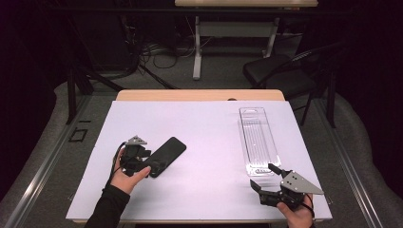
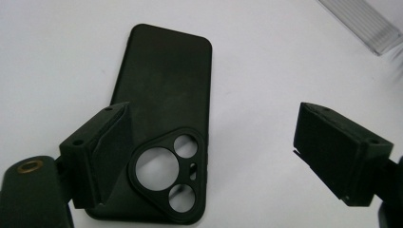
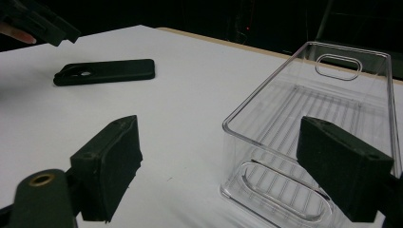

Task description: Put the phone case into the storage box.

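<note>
A black phone case lies flat on the white mat, its camera cut-outs toward my left hand. My left gripper hovers open over that end; one jaw sits above the case's corner, the other stands well off to the side over bare mat. A clear plastic tray lies lengthwise at the right. My right gripper rests open at the tray's near end with nothing between its jaws.
The mat covers a wooden table whose far edge shows. Beyond it stand a black chair and a second table's legs, with cables on the floor. Bare mat lies between the case and the tray.
</note>
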`<state>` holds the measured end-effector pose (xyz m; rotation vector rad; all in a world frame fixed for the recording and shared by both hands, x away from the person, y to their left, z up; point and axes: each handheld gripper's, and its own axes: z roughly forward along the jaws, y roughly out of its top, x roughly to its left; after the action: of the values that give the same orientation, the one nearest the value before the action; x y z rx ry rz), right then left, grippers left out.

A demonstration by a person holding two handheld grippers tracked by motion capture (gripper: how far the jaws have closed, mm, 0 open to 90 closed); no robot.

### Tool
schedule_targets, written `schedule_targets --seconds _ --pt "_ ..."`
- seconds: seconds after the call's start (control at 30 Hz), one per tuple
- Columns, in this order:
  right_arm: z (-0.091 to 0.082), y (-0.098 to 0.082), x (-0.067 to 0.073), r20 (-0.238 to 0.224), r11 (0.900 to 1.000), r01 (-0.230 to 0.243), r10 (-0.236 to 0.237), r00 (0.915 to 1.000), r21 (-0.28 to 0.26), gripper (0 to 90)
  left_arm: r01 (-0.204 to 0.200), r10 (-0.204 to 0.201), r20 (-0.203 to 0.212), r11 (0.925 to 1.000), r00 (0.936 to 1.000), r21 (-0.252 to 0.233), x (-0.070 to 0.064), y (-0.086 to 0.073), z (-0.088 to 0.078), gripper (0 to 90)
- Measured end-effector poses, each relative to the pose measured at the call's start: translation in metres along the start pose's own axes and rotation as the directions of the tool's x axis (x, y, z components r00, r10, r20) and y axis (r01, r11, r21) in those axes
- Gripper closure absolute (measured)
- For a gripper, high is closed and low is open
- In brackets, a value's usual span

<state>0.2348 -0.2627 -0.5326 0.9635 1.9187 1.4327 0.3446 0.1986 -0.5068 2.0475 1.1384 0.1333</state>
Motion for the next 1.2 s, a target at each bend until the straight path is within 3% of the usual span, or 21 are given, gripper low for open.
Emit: schedule_targets --seconds 0.13,0.37,0.73,1.2 --pt "0.0 0.0 0.0 0.001 1.0 -0.003 0.003 1.0 0.001 14.1 0.026 -0.026 -0.004 0.9997 0.9997 0.005 0.006 0.004 0.0 8.3" --pt "0.001 0.0 0.001 0.0 1.0 -0.003 0.003 1.0 -0.002 14.1 0.012 -0.01 -0.041 0.9993 0.9991 0.035 0.011 0.009 0.0 1.8" --pt "0.001 -0.001 0.0 -0.004 1.0 -0.001 0.001 1.0 -0.002 14.1 0.013 -0.012 -0.028 0.9994 0.9995 0.031 0.014 0.018 -0.003 1.8" --pt "0.002 -0.001 0.001 -0.01 1.0 -0.001 0.001 1.0 0.009 14.1 -0.044 0.047 -0.063 0.9974 0.9969 0.057 0.012 0.029 -0.004 1.7"
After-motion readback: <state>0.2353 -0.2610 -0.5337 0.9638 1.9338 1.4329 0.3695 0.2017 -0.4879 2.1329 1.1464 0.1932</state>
